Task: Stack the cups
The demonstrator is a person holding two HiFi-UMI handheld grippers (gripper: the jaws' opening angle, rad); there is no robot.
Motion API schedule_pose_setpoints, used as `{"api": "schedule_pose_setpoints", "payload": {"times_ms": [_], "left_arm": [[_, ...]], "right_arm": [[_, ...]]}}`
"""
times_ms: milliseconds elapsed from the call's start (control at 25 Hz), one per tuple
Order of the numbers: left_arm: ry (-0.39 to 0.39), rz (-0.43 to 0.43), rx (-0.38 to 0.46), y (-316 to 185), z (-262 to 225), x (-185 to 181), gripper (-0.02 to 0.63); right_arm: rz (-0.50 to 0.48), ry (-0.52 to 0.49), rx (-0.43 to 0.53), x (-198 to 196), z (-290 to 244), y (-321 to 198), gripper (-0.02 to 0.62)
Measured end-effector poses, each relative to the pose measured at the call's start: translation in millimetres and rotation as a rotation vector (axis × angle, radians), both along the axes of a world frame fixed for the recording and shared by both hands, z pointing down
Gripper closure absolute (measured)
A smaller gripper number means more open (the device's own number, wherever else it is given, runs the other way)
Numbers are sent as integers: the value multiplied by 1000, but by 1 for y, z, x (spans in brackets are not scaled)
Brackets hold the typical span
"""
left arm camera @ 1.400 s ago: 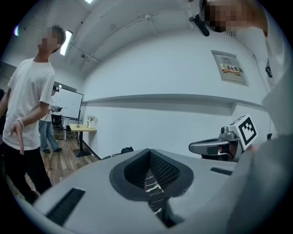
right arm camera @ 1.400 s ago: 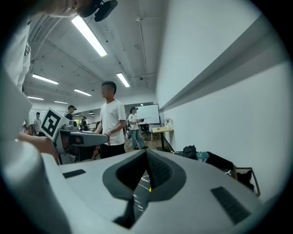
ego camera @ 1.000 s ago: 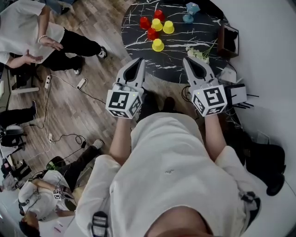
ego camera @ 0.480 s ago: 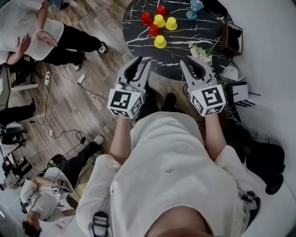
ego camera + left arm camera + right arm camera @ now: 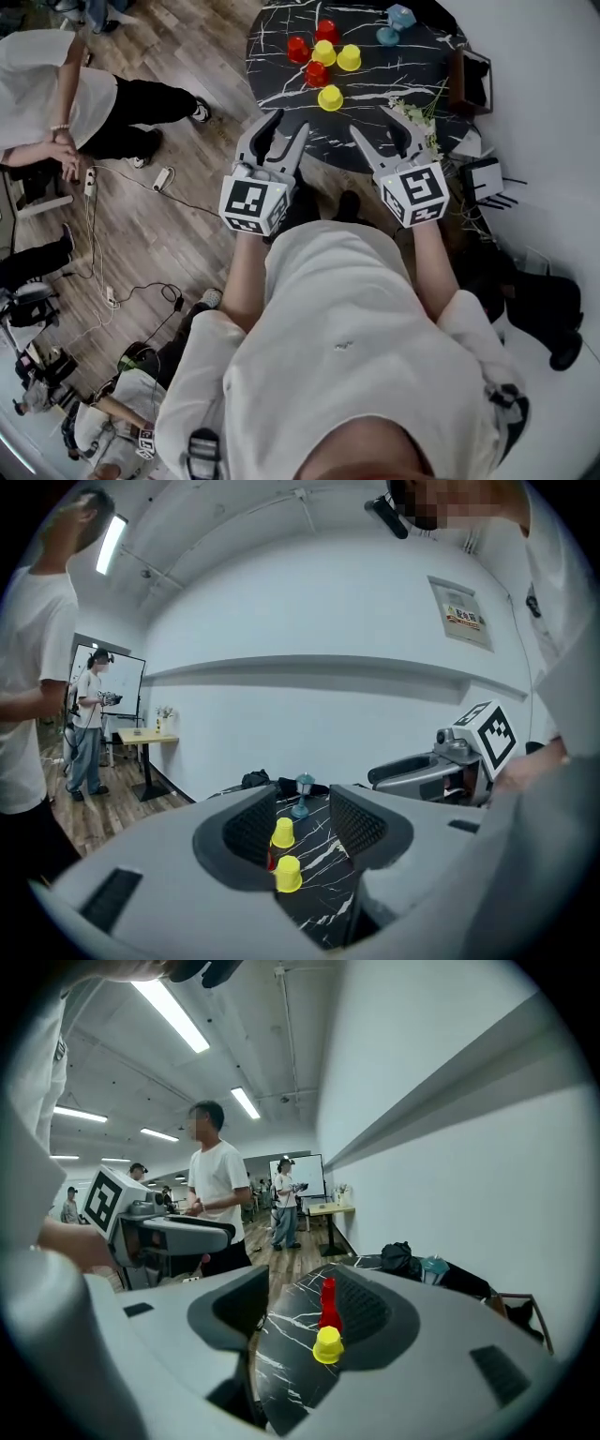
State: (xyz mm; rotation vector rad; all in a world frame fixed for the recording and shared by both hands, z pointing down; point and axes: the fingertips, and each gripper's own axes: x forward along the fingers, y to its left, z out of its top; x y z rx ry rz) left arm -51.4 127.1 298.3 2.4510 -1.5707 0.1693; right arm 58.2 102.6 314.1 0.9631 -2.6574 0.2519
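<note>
Left gripper (image 5: pixel 289 124), right gripper (image 5: pixel 372 124): jaws have just been opening (both empty); likely approach step, next grasp twelve-o'clock small yellow plastic cup (image 5: pixel 330 97).

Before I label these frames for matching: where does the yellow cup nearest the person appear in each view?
Head view: yellow cup, top centre, closest to the near edge of the table.
Left gripper view: low centre, below a second yellow cup.
Right gripper view: low centre, in front of red cups.
Shared landmark: the black marbled table under it.
</note>
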Motion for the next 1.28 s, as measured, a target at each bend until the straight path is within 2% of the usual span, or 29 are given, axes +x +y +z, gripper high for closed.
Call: {"api": "schedule_pose_setpoints", "payload": {"times_ms": [440,800,1040,1280], "left_arm": [[7,165,-51,-56,30,-53,440],[1,288,-103,-76,61,-64,440],[-5,317,-144,-81,83,-63,440],[-18,305,-195,-80,102,-58,433]], "right_arm": [[139,143,-129,-46,75,-45,364],[222,249,-213,-58,147,-69,354],[241,304,-259,-59,191,-80,345],[232,350,-286,-56,230,-97,344]]}}
